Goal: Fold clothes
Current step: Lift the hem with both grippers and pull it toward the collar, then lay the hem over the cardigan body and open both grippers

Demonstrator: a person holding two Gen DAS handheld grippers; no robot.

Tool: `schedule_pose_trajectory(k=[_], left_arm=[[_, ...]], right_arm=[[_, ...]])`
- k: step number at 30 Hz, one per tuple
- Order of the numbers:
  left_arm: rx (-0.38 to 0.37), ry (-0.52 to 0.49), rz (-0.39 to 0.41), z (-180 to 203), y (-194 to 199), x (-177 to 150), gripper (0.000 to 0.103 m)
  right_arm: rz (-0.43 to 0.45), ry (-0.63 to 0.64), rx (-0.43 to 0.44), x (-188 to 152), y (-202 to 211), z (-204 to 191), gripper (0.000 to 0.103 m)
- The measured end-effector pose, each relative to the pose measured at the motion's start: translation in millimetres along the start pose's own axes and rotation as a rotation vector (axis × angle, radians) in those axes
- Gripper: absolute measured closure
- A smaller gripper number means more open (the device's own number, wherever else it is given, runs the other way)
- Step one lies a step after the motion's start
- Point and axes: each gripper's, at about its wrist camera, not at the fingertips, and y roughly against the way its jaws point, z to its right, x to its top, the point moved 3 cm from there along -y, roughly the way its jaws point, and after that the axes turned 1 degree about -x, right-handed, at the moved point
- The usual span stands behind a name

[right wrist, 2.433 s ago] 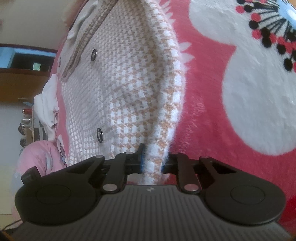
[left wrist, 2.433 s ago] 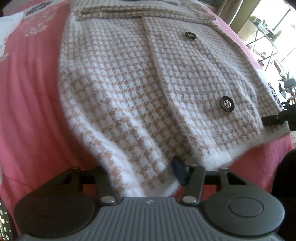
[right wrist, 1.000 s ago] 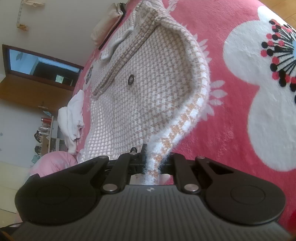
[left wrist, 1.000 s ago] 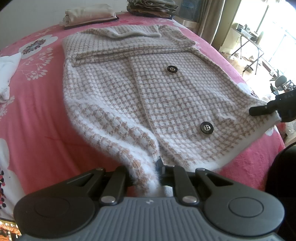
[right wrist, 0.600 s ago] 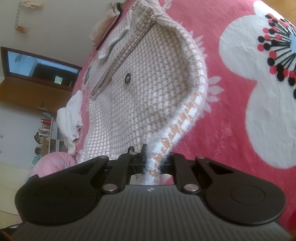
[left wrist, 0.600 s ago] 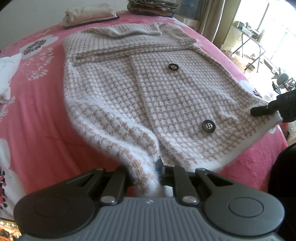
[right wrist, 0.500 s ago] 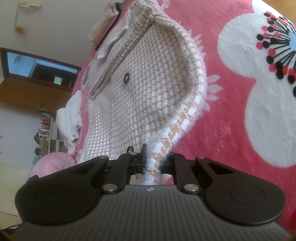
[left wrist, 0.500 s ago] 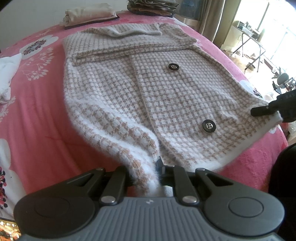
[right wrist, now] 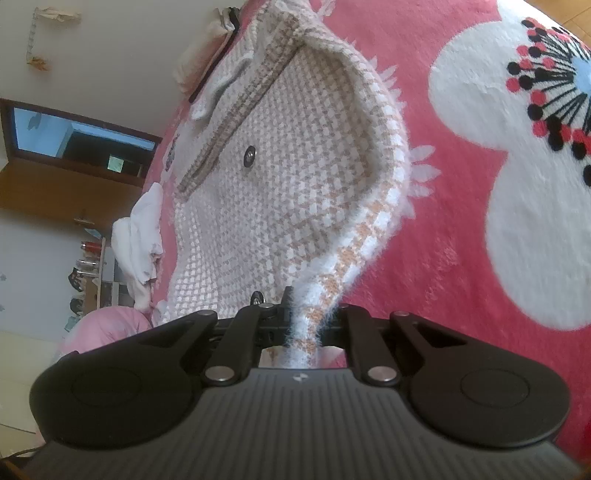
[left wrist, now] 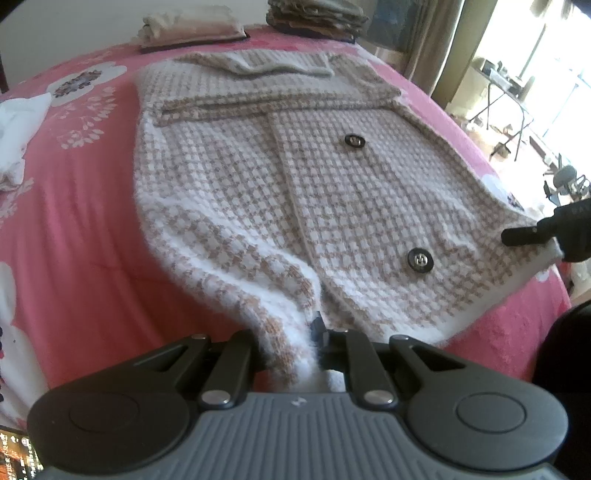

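Left wrist view, left to right: white cloth bunched at the left edge of the pink floral blanket; further back a folded beige stack and a darker folded pile sit along the far edge. Houndstooth cardigan lies spread front-up over the middle of the blanket, collar toward the far edge, two dark buttons down the right panel. Left gripper is clamped tight on the cardigan's fuzzy white hem at the near-left corner, fabric bunched between the jaws and lifted off the blanket. At the right edge the right gripper pinches the opposite hem corner, which is pulled up and taut. Right wrist view, left to right: wooden cabinet and cluttered shelves in the background, white cloth beside the cardigan, hem edge curling up from the blanket into the right gripper, jaws closed hard on the white-and-tan trim. Big white flower print on the blanket to the right, clear of the cardigan.
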Motion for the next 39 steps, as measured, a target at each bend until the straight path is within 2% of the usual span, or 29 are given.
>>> schedule_pose_trajectory(k=[4, 10, 21, 27, 33, 36, 39], left_arm=[[-0.011, 0.015, 0.063, -3, 16, 11, 0.092], [-0.029, 0.046, 0.156, -20, 41, 48, 0.092], [-0.069, 0.086, 0.235, -56, 30, 126, 0.092], [-0.111, 0.104, 0.246, -108, -12, 200, 0.092], [-0.130, 0.186, 0.182, -174, -100, 289, 0.092], [-0.140, 0.232, 0.150, -202, -153, 318, 0.092], [-0.212, 0.319, 0.112, -221, -188, 330, 0.090]], right_arm=[[0.027, 0.013, 0.018, 4, 4, -7, 0.097], [0.055, 0.087, 0.071, 28, 16, -36, 0.097], [0.028, 0.190, 0.130, 117, -1, -94, 0.097], [0.036, 0.280, 0.094, 188, -28, -137, 0.097], [0.067, 0.360, 0.027, 287, -87, -164, 0.097], [0.092, 0.351, -0.011, 337, -130, -152, 0.096], [0.072, 0.165, 0.015, 373, -173, -108, 0.096]])
